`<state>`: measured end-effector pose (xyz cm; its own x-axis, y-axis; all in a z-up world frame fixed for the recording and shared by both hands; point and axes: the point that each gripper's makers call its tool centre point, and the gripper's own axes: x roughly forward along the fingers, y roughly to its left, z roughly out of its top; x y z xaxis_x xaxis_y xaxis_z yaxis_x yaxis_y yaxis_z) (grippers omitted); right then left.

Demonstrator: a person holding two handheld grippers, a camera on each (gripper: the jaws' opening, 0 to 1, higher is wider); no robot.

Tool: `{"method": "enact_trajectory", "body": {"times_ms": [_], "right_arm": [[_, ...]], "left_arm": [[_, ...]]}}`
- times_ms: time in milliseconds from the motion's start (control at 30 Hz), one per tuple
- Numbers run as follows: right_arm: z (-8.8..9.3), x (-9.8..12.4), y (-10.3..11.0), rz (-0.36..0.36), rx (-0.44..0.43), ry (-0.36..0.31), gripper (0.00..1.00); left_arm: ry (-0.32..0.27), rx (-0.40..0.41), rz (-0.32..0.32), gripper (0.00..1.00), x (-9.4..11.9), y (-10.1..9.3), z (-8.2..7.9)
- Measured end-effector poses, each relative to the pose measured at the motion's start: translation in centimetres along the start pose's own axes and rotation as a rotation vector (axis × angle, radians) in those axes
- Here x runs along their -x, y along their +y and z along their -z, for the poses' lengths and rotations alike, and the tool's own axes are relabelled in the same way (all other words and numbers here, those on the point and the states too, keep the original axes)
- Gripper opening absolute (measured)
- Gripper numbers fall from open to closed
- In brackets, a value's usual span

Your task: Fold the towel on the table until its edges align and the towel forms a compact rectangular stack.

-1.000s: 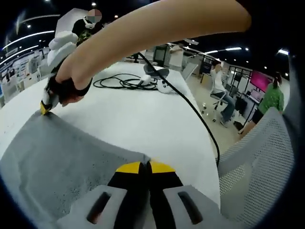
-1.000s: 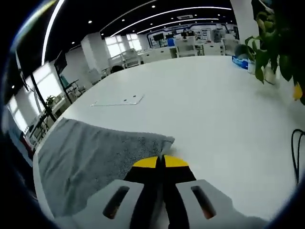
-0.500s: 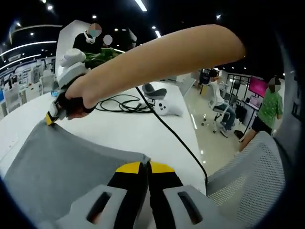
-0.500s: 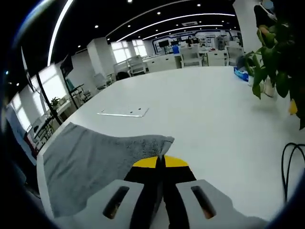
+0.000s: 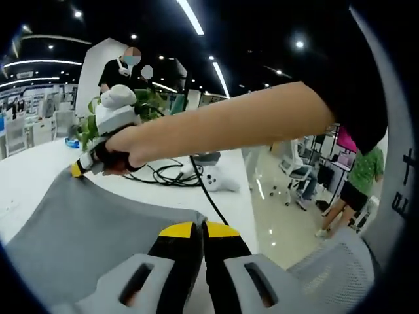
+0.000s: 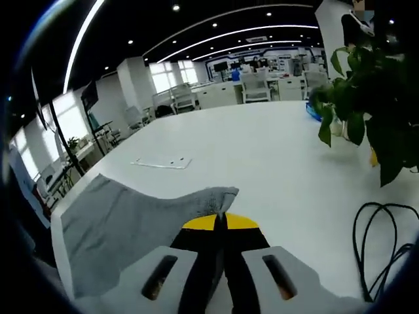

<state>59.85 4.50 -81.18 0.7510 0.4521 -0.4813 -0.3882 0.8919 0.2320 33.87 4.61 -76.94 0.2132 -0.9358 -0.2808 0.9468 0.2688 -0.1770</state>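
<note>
Left gripper [image 5: 201, 228] and right gripper [image 6: 220, 221] each had fingers pinching a corner of the grey towel [image 5: 91, 226], lifted off the white counter [image 6: 262, 157].

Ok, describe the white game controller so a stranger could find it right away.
Start at the white table and follow the coiled black cable toward its near edge. The controller lies right beside that coil, a small white curved shell, unlike the flat grey towel.
</note>
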Motion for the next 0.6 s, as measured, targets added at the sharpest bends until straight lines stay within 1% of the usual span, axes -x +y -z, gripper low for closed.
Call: {"method": "enact_trajectory", "body": {"times_ms": [133, 267, 333, 467, 600], "right_arm": [[-0.7, 1.3, -0.3, 0.012, -0.009, -0.018, 0.0], [-1.7, 2.0, -0.8, 0.026, -0.034, -0.049, 0.0], [-2.4, 2.4, -0.6, 0.027, -0.041, -0.065, 0.0], [-3.3, 2.6, 0.5, 0.017, -0.043, -0.073, 0.0], [-4.5, 2.5, 2.4, -0.003, -0.035, -0.08, 0.0]], "left_arm": [[-0.031, -0.012, 0.006, 0.05, -0.2, -0.7, -1.5], [-0.066, -0.022, -0.004, 0.05, 0.1, -1.1, -3.1], [-0.084, -0.024, -0.011, 0.05, 0.5, -1.1, -3.7], [-0.115, -0.024, -0.033, 0.05, 1.6, -0.9, -4.8], [-0.133, -0.04, -0.065, 0.05, 3.3, -0.3, -5.6]]}}
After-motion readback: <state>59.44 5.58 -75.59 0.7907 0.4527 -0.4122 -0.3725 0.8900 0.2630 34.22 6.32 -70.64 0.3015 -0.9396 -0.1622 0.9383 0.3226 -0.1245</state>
